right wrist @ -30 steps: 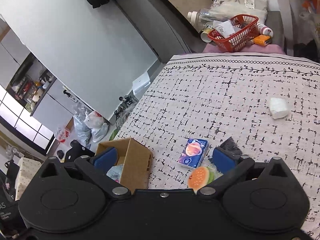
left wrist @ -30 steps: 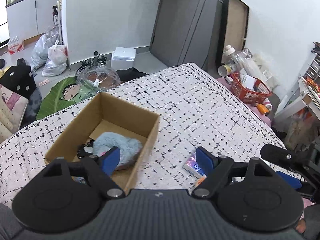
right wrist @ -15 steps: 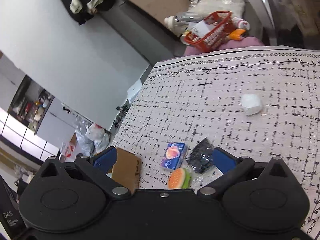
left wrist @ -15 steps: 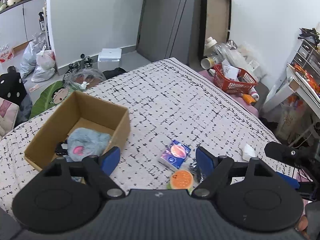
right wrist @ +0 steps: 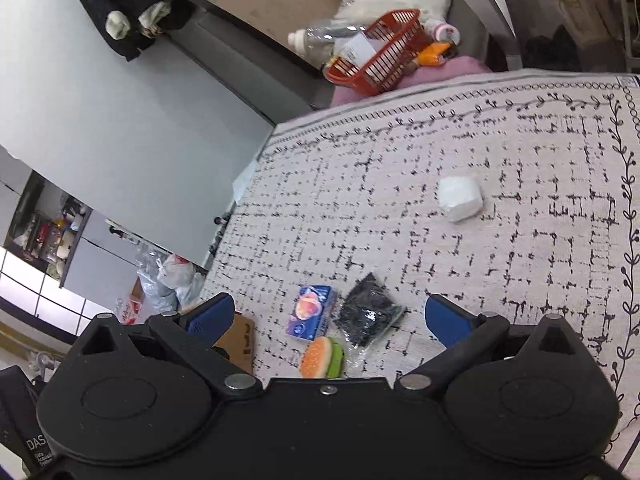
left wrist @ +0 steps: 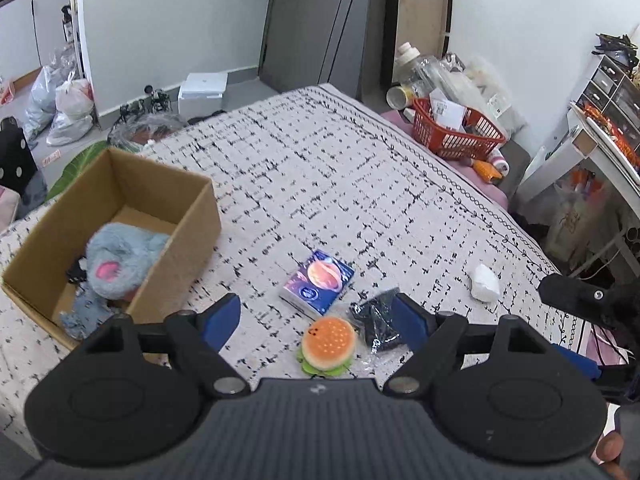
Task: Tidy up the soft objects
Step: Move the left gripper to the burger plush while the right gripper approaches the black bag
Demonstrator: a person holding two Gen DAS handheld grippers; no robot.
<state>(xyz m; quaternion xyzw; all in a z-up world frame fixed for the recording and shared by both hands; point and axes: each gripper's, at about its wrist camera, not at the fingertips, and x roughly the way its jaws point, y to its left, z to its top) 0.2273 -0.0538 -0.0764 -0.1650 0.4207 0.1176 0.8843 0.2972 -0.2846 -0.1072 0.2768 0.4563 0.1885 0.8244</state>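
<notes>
A cardboard box (left wrist: 188,216) stands on the patterned bedspread at the left and holds a grey-blue plush toy (left wrist: 120,262). A burger-shaped soft toy (left wrist: 328,344), a blue tissue pack (left wrist: 318,282), a black item in a clear bag (left wrist: 376,322) and a white soft wad (left wrist: 484,282) lie on the spread. My left gripper (left wrist: 318,320) is open and empty, just above the burger toy. My right gripper (right wrist: 326,316) is open and empty over the burger toy (right wrist: 322,358), the tissue pack (right wrist: 310,312) and the black bag (right wrist: 368,314); the white wad (right wrist: 460,198) lies farther off.
A red basket (left wrist: 456,130) with bottles and clutter sits past the bed's far right edge. Bags, a white box (left wrist: 202,92) and a green mat lie on the floor beyond the box. A shelf unit (left wrist: 600,120) stands at the right.
My left gripper has swung right, away from the box, so the burger toy, tissue pack and black bag now lie between its fingers. The right gripper has also turned right, away from the box.
</notes>
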